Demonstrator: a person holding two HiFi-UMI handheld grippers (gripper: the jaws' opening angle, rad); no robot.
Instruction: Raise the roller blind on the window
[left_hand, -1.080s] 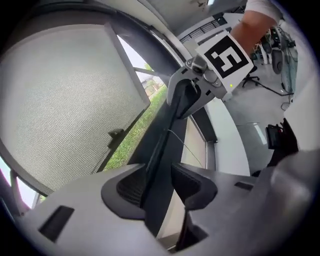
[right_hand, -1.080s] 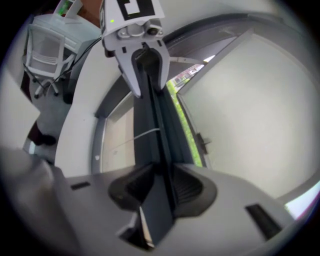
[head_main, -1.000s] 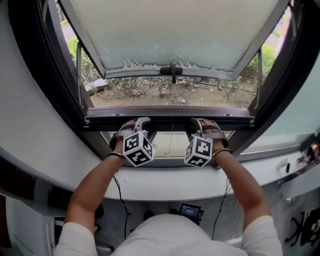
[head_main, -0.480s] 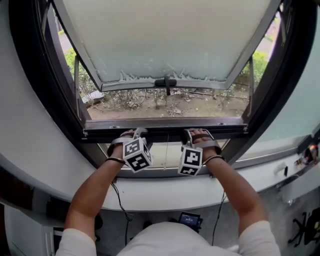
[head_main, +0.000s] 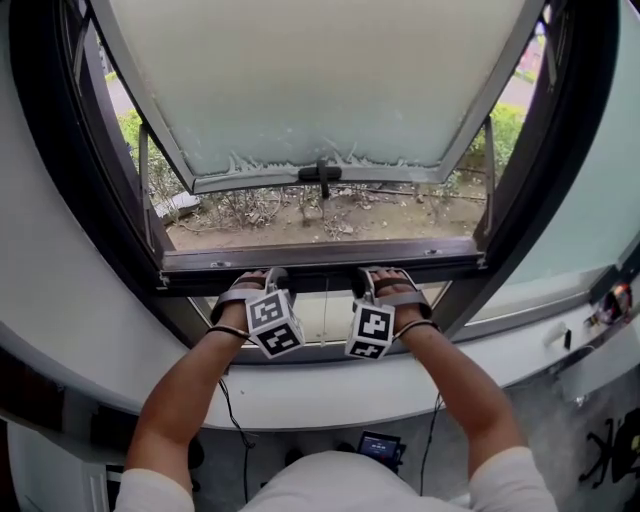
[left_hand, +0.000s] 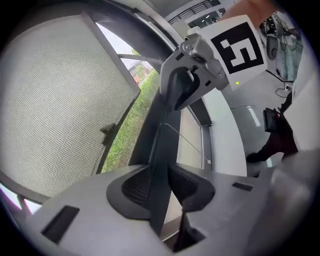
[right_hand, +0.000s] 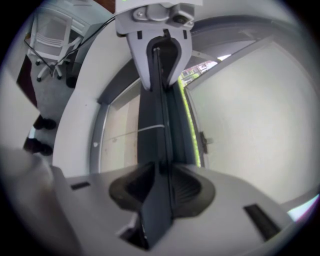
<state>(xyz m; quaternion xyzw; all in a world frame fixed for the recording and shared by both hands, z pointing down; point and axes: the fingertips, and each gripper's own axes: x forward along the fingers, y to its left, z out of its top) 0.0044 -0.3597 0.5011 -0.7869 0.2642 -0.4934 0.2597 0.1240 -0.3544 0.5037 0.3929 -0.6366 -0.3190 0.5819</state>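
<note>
The left claw (left_hand: 159, 186) has just closed onto the blind's dark bar (left_hand: 162, 147), which the right claw (right_hand: 159, 187) also clamps

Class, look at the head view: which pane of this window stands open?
The middle frosted sash, swung outward at its bottom edge, dark handle on it, ground visible beneath; the right-hand pane shows no gap.

**Person and hand-held rig, seen from above.** The person wore a white short-sleeved shirt (head_main: 335, 482), and the arms were bare below the sleeves. Each wrist bore a thin black band (head_main: 231, 331). The pale grey left gripper (head_main: 262, 280) and the matching right gripper (head_main: 375, 280) each carried a white cube with black square markers (head_main: 274, 323). Each also had grey straps (head_main: 238, 296) over the hand and dark ribbed fingers (left_hand: 134, 186).
</note>
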